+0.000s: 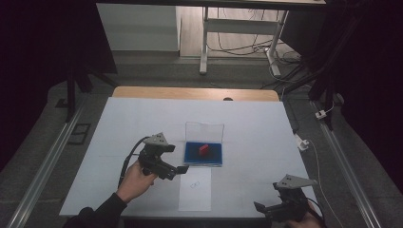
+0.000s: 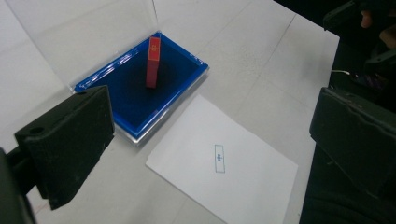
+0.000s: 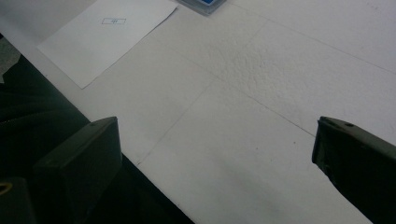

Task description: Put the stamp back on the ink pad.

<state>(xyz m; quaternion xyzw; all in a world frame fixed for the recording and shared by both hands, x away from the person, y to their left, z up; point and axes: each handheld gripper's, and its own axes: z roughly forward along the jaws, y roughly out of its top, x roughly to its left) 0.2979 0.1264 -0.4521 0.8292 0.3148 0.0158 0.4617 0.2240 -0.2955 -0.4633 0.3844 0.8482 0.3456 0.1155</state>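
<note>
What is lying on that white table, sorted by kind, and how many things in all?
Blue tray with clear lid: 1
Red block standing in the tray: 1
White sheet of paper with a small printed mark: 1
Total: 3

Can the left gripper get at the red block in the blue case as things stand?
Probably yes: the left gripper is open beside the blue case, whose clear lid stands raised, leaving the red block exposed.
</note>
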